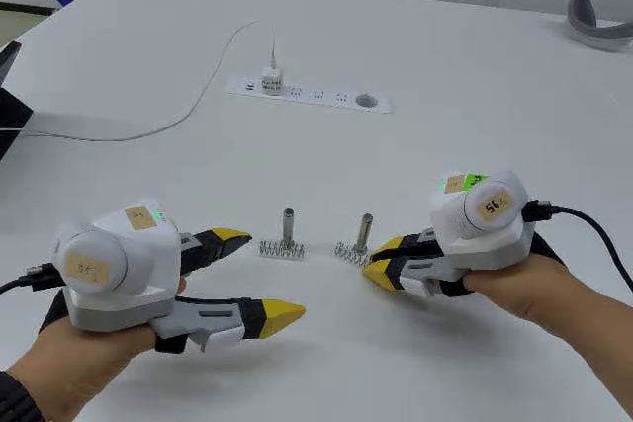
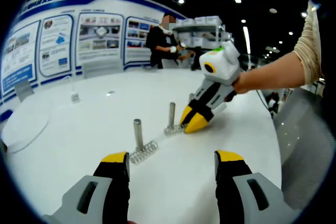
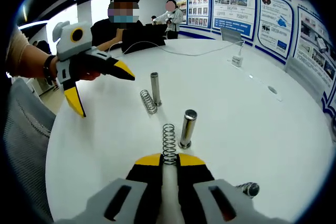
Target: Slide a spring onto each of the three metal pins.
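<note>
Two metal pins stand upright on the white table: one pin (image 1: 288, 223) (image 2: 138, 133) (image 3: 155, 88) on the left, the other pin (image 1: 364, 232) (image 2: 171, 114) (image 3: 186, 127) on the right. A spring (image 1: 282, 249) (image 2: 144, 152) (image 3: 148, 101) lies at the foot of the left pin. A second spring (image 1: 348, 253) (image 3: 168, 141) lies by the right pin, and my right gripper (image 1: 376, 266) (image 3: 164, 159) is shut on its near end. My left gripper (image 1: 259, 276) (image 2: 172, 158) is open and holds nothing, a short way in front of the left spring. The end of a third pin (image 3: 247, 188) shows beside my right jaw.
A white power strip (image 1: 307, 94) with a plugged charger and its cable (image 1: 188, 111) lies further back on the table. A grey curved object (image 1: 598, 22) sits at the far right corner. A seated person (image 3: 123, 22) and others are behind the table.
</note>
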